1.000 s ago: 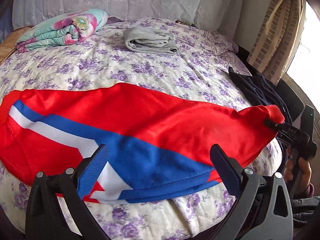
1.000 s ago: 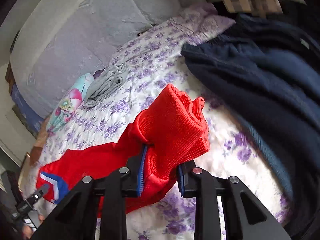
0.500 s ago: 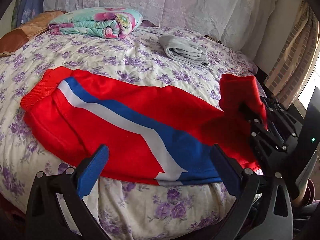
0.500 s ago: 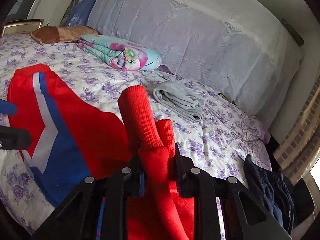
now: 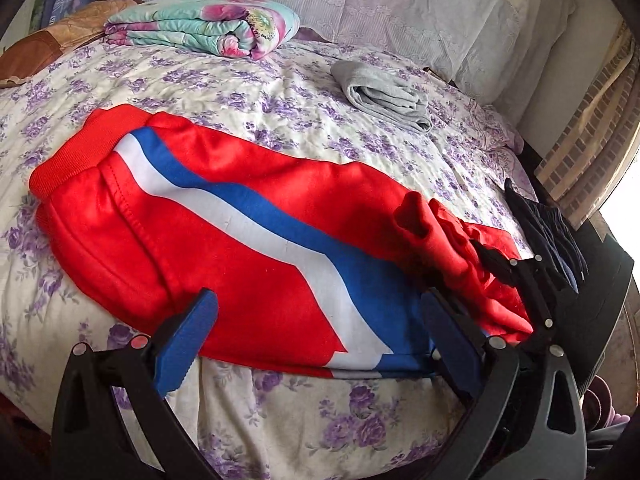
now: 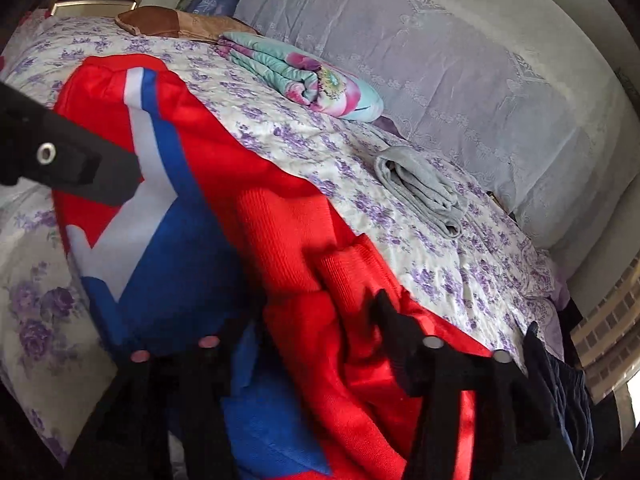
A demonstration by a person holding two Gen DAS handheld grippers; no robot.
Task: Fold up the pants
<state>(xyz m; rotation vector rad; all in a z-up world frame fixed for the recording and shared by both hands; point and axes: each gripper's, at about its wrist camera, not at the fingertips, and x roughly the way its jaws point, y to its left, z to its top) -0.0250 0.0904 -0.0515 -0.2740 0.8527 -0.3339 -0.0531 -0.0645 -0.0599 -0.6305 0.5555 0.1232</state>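
Red pants (image 5: 248, 248) with a blue and white stripe lie across the floral bed (image 5: 280, 92), waistband at the left. Their leg end (image 5: 444, 232) is bunched up at the right and folded back onto the pants. My right gripper (image 6: 320, 320) is over that ribbed red cuff (image 6: 288, 240). Its jaws are opening, the cloth lies loose between them, and no pad presses on it. It also shows in the left wrist view as the right gripper (image 5: 500, 264). My left gripper (image 5: 320, 340) is open just above the pants' near edge, holding nothing.
A folded floral blanket (image 5: 208, 28) and a folded grey garment (image 5: 384, 96) lie farther back on the bed. Dark navy clothes (image 5: 548, 232) hang over the right bed edge. Lace-covered pillows (image 5: 400, 4) line the back, and a brown cushion (image 5: 60, 40) lies at the far left.
The right gripper carried the leg end leftward back over the pants, rolled its wrist, and spread its jaws off the cuff. The left gripper shifted along the near edge, still open.
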